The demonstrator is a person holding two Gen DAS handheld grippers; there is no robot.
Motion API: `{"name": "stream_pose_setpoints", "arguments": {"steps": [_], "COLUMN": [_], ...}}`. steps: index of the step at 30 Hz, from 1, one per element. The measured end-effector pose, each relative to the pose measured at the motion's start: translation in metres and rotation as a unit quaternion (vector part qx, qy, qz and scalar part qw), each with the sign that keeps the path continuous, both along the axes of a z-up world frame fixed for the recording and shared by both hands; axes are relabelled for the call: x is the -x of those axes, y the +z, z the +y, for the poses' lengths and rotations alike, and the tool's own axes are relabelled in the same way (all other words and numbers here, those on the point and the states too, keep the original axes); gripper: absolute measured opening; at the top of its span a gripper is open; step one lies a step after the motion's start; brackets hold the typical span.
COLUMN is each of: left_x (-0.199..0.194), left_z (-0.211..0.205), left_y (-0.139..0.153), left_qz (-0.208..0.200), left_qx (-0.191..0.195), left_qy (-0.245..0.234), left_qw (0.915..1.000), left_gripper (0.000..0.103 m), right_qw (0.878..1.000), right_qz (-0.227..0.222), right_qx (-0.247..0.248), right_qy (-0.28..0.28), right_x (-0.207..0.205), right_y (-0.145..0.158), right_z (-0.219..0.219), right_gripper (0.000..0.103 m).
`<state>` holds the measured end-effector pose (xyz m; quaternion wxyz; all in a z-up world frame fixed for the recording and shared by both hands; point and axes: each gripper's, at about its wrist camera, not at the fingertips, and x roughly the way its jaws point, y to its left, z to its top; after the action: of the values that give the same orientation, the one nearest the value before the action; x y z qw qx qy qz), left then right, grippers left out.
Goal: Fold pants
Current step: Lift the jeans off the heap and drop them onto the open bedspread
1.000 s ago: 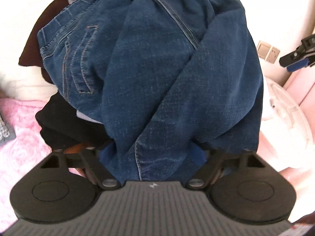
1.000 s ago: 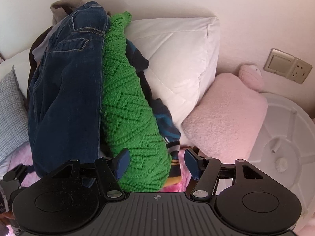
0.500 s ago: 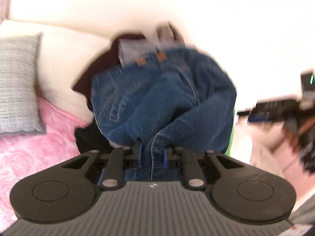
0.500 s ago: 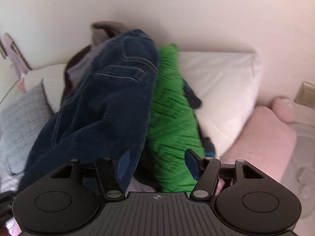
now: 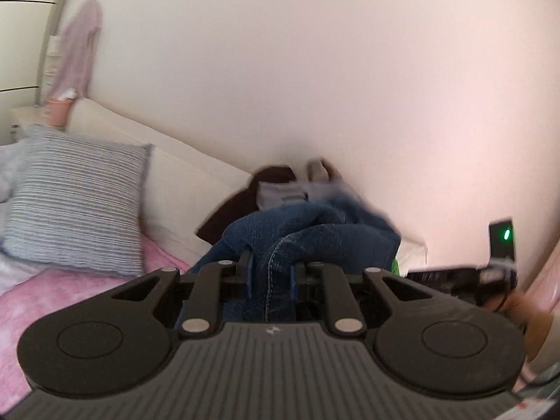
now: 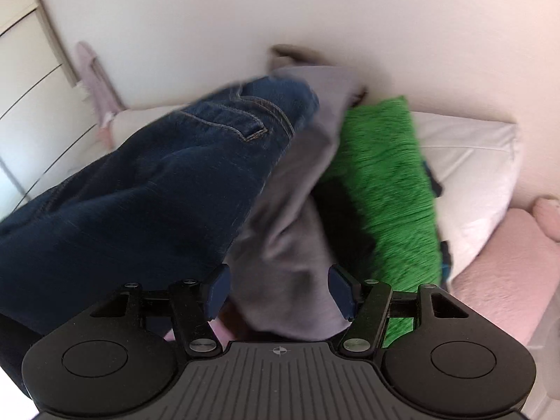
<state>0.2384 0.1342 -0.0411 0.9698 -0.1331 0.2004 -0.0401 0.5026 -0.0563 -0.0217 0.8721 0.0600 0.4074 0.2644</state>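
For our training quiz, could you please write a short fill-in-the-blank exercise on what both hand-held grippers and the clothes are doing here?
1. The left hand-held gripper is shut on a fold of the blue ____.
2. The right hand-held gripper stands ____, gripping nothing.
3. Between the jeans and the green knit lies a ____ garment.
4. The striped cushion rests on a ____ bedspread.

Missing words: jeans; open; grey; pink

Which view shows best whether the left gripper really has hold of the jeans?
The left wrist view: the left gripper is shut on a seamed fold of the jeans, its blue pads pressing the denim on both sides. The right wrist view shows only the jeans pulled off towards its left edge, not that grip.
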Motion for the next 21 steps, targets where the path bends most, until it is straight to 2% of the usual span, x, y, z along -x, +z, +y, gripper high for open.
{"name": "stream_pose_setpoints", "arguments": {"steps": [5, 8, 14, 21], "left_x": [0.06, 0.095, 0.18, 0.283], "left_z": [0.023, 0.045, 0.077, 0.115], "left_y": [0.023, 0.033, 0.039, 0.049], "left_qz": [0.004, 0.033, 0.071, 0.089], "left_qx": [0.003, 0.003, -0.042, -0.044], "left_qy": [0.058, 0.084, 0.125, 0.173], "left_qw": [0.9983, 0.9959, 0.9887, 0.9799], "left_gripper": [0.014, 0.014, 0.014, 0.014], "right_qw": [0.999, 0.998, 0.997, 0.994], "right_qz": [0.005, 0.005, 0.007, 0.02], "right_qx": [0.008, 0.005, -0.007, -0.009], "right_qy": [0.045, 0.059, 0.078, 0.111], "right_x": [0.048, 0.08, 0.149, 0.233], "right_y": [0.0, 0.0, 0.002, -0.009], "right_z": [0.02, 0.026, 0.031, 0.046], "right_gripper": [0.059, 0.059, 0.059, 0.059]}}
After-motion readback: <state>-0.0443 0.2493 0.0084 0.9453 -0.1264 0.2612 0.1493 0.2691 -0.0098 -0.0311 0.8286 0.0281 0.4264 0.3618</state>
